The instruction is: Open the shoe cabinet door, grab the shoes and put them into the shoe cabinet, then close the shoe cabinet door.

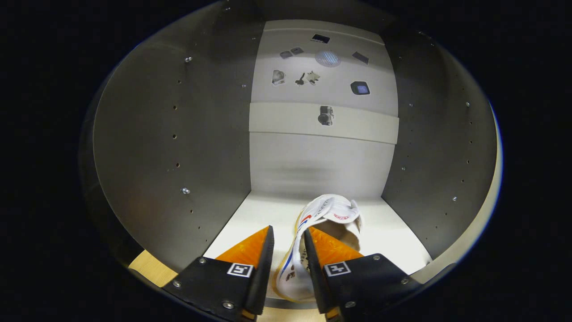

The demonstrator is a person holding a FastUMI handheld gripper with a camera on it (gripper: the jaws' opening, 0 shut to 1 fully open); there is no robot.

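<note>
A white sneaker (pixel 333 210) with red and blue stripes sits between my gripper's (pixel 289 229) fingers, heel toward me and toe pointing at the cabinet's back wall. The gripper is shut on the shoe's side wall: one finger lies outside it and the other finger (pixel 330 250) reaches into the shoe's opening. The shoe is inside the open shoe cabinet (pixel 178 134), low over its white floor (pixel 243 219). I cannot tell whether the sole touches the floor. The cabinet door is out of sight.
The compartment has grey side walls with rows of peg holes and screws. Its pale back wall (pixel 321 156) bears several small stickers and a horizontal strip (pixel 286 118). A bit of light wooden floor (pixel 149 268) shows below the cabinet's front left corner.
</note>
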